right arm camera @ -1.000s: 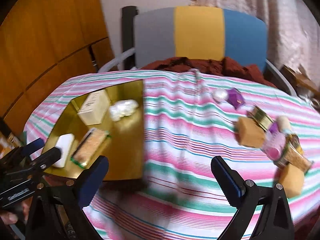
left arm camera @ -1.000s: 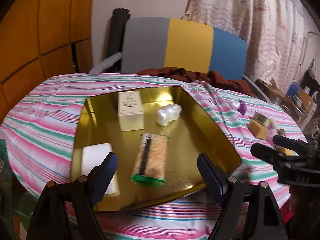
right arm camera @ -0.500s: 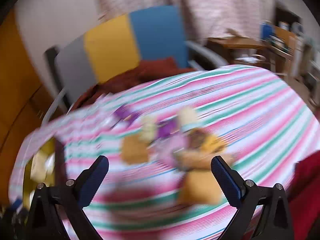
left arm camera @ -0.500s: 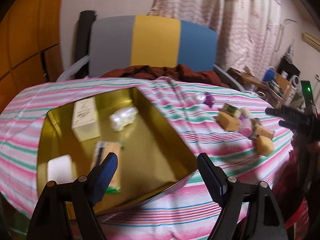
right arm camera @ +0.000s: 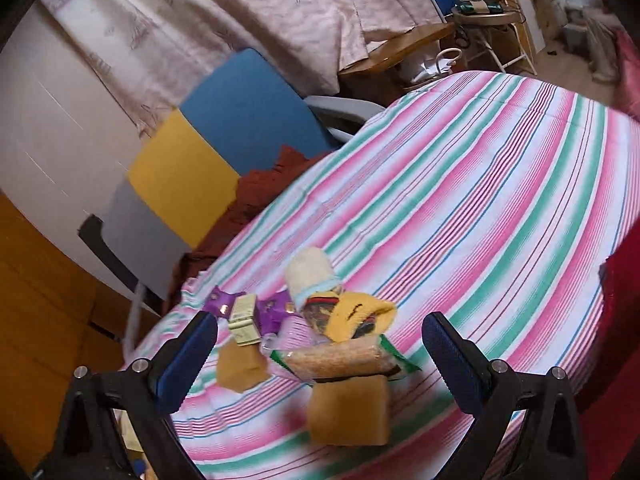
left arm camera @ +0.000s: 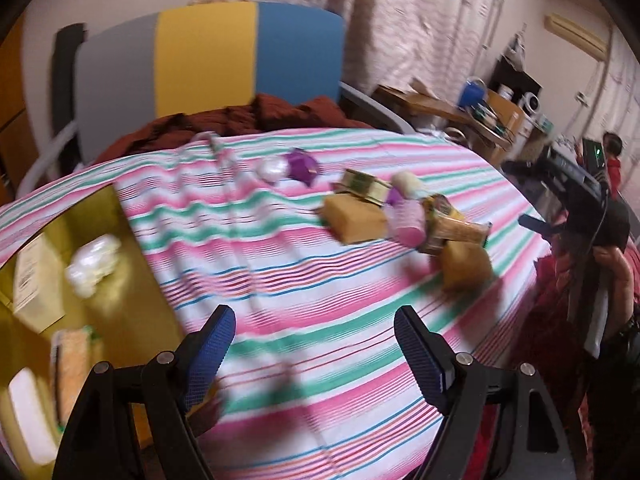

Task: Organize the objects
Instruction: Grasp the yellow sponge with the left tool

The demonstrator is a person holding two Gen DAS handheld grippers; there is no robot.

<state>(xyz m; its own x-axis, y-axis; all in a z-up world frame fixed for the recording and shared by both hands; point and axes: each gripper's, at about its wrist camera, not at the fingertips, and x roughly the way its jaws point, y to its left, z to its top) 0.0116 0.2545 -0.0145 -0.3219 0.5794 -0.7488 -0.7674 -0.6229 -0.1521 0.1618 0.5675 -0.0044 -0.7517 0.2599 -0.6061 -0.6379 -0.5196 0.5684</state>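
Hand-held gripper (right arm camera: 320,344) spread wide over two tan blocks (right arm camera: 350,410).

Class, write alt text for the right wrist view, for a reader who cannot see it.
The open, empty right hand-held gripper points at a pile of small items on a striped tablecloth, including a rice-cake packet and tan blocks. A grey, yellow and blue chair stands behind.

Left gripper (left arm camera: 314,334): jaws spread wide, blue pads facing inward, nothing between them, held above the worktop. Right gripper (right arm camera: 320,344): jaws likewise wide apart and empty, tilted downward; seen at the right edge of the left view, carried by a hand (left arm camera: 610,256).
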